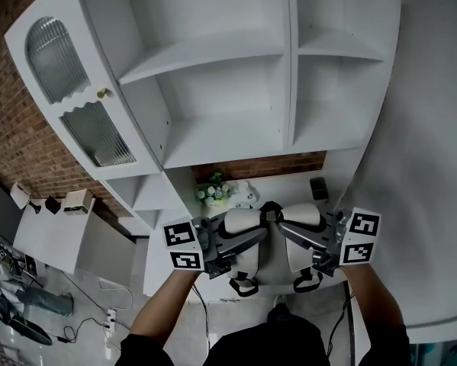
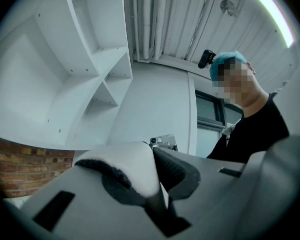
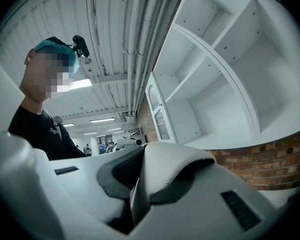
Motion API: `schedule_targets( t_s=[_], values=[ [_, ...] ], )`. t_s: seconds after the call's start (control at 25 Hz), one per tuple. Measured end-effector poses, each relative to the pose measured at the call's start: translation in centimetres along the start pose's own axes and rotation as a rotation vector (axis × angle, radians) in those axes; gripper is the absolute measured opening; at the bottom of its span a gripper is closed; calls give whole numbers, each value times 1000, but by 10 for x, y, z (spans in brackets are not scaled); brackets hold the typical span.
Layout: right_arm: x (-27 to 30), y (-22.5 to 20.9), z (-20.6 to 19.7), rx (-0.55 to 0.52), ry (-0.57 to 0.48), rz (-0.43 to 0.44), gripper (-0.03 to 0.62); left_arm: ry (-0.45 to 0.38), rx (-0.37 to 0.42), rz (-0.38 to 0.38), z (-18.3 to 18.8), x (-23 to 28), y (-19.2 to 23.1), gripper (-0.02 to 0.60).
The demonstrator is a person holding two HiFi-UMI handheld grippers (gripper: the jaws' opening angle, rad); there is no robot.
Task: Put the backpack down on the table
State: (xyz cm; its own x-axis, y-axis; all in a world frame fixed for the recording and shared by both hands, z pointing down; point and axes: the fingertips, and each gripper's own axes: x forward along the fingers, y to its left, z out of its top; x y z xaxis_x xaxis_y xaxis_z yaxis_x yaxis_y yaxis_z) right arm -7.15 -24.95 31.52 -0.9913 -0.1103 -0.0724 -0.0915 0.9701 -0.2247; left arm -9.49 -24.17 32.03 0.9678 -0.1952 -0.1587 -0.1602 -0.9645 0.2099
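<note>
The backpack (image 1: 257, 259), white with black buckles at its lower end, hangs between the two grippers over the near part of the table (image 1: 283, 190); whether it touches the top cannot be told. Behind the table stands a tall white shelf unit (image 1: 213, 52) divided into open compartments, with bare white boards showing. A door with ribbed glass (image 1: 82, 105) stands swung open at its left side. On the table's far edge sit a bunch of white flowers (image 1: 213, 193) and, well apart to the right, a small dark object (image 1: 318, 187). The left gripper (image 1: 242, 241) has its jaws pinching one padded white shoulder strap (image 2: 134, 176). The right gripper (image 1: 295, 239) has its jaws clamped on the other strap (image 3: 162, 176).
</note>
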Motion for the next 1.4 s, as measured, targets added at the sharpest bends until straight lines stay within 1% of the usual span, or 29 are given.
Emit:
schedule_targets(
  t_s=[0.36,0.56,0.84,1.0,1.16,1.32,1.4],
  values=[
    [-2,-41,15,6,-1,35,44,-2,24,47,10,17,37,58],
    [-3,-62,23,-3,2,64,44,-14,54,71,16,25,57,58],
    [-6,-79,28,-9,30,116,44,-15,77,116,20,36,78,58],
    [-9,-90,32,-25,28,133,44,-13,100,139,21,43,89,58],
    [-14,-99,33,-31,24,146,44,-8,118,157,19,49,96,58],
    [-17,-106,22,-12,33,154,44,-11,105,179,7,50,101,58],
    [-19,-107,20,-9,29,163,44,-10,106,177,5,51,102,58]
  ],
)
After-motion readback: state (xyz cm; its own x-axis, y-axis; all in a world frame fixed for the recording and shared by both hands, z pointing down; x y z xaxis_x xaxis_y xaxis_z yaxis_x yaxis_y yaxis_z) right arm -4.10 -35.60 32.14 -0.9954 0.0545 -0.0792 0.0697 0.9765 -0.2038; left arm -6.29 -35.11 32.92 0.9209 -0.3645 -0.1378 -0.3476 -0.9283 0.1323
